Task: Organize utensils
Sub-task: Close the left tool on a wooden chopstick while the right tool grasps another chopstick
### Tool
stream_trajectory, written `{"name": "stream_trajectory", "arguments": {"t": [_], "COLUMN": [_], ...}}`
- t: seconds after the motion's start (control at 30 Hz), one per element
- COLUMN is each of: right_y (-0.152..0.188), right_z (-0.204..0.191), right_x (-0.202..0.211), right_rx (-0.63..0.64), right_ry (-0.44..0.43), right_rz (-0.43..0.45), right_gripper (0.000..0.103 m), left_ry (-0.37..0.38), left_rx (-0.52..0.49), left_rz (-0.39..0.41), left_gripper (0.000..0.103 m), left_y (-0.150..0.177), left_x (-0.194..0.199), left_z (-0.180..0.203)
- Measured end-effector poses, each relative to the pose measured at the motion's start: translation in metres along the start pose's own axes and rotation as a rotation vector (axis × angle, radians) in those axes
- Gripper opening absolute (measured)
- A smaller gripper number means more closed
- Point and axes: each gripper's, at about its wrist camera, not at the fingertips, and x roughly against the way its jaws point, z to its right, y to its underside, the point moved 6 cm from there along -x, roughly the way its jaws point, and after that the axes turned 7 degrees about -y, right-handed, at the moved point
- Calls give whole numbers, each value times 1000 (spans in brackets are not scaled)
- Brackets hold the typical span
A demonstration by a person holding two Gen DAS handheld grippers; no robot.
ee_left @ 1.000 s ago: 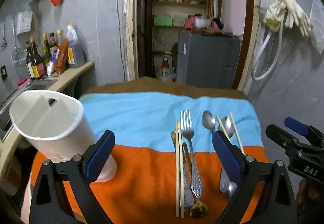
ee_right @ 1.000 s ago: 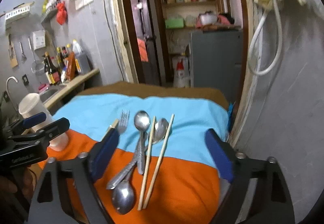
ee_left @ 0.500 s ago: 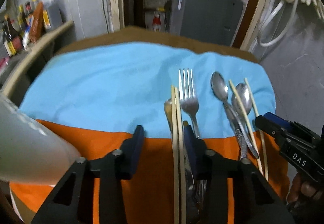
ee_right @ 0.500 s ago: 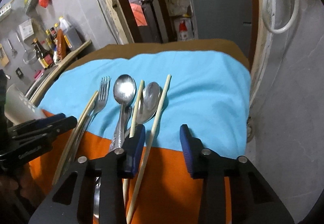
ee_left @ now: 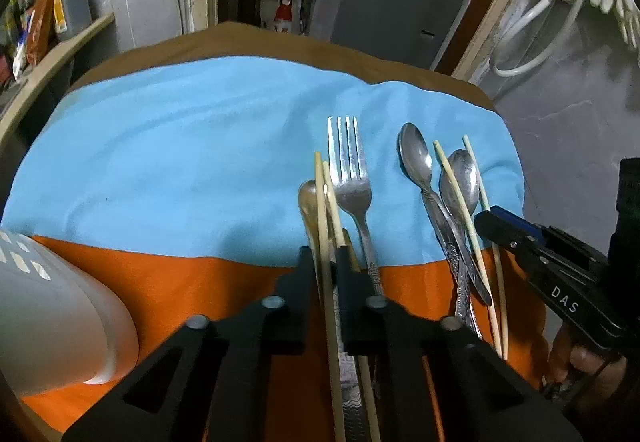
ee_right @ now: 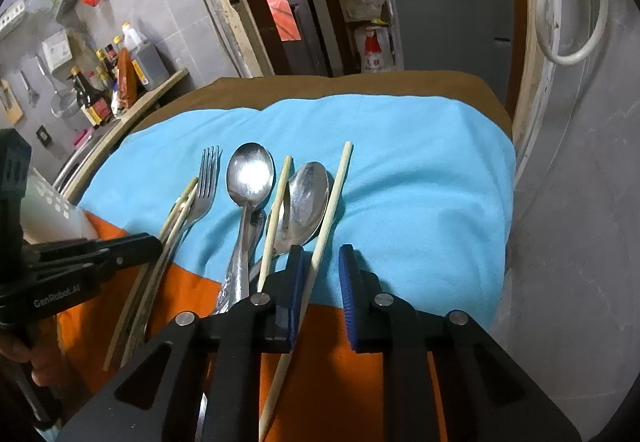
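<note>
Lying on blue-and-orange cloth (ee_left: 192,170) over surface: metal fork (ee_left: 352,186), spoons, pale wooden chopsticks. Left tongs (ee_left: 325,262) pinching left chopstick pair (ee_left: 320,202). Right tongs (ee_right: 318,274) just closing, gap remaining, far-right chopstick (ee_right: 334,198) between. White perforated holder (ee_left: 48,310) at left edge.

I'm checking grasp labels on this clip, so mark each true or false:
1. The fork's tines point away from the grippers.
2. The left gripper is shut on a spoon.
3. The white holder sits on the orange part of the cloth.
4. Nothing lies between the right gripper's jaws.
1. True: the fork lies flat, tines toward the far end.
2. False: the left gripper is shut on the leftmost chopstick.
3. True: the white holder stands on the cloth, on its orange band.
4. False: the right gripper has just been closing, with the rightmost chopstick between its jaws and a gap on one side.
</note>
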Motion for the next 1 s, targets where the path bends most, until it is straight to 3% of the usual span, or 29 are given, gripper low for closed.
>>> {"name": "stream_trajectory", "arguments": {"t": [0.2,0.47,0.6,0.8,0.87,1.0], "right_y": [4,-7,-9,-7,-2,10], "right_z": [-2,-6,-3,10,13,5], "right_x": [0,-14,-16,-7,0,15], "right_rx": [-11,13,-23,-170,-237,-264], "right_ry": [-10,55,48,-57,-118,-149], "right_rz": [-23,-132,-153,-105,-69,-23], "right_gripper": [11,11,10,3,3,3], "left_ry": [8,16,23,15,20,47], "left_rx": [39,37,45,104,123,136], "left_rz": [-33,-117,-141,-104,-62,66], "left_gripper": [3,3,3,2,2,2], "left_y": [5,-5,-7,6,15,27], "left_x": [4,-3,-2,12,22,52], "left_z": [-12,-13,-17,-23,-25,-21]}}
